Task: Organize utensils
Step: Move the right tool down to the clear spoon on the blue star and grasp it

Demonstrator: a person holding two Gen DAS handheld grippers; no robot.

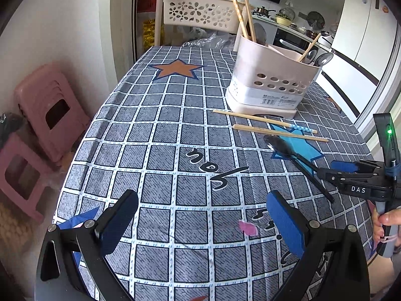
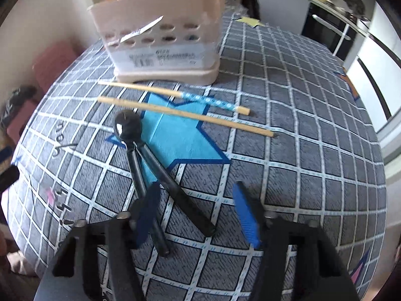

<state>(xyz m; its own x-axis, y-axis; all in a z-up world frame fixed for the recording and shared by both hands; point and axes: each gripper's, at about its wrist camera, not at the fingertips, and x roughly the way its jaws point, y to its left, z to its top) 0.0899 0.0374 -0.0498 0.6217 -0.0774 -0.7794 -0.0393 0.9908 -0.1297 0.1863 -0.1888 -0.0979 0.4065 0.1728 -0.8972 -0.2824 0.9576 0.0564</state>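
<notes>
The pink utensil caddy is standing toward the far side of the surface, which is wearing a grey checked cloth printed with stars, and it is already holding several chopsticks and metal spoons upright in its compartments. Just in front of the caddy, two loose chopsticks are lying nearly parallel: the blue-patterned chopstick is sitting closest to the caddy's base, and the plain chopstick is lying just beyond it, on the side away from the caddy, both crossing a light blue star. Further out from the caddy than the chopsticks, two black spoons are resting on the cloth with their bowls together at the star's edge and their handles fanning apart toward the camera. The right gripper is hovering over those handles with its blue-padded jaws partly open; the handles are lying between and beneath the pads, but the pads are not pressing on them. The left gripper is hanging well away from the caddy over bare cloth, its jaws spread wide and holding nothing.
</notes>
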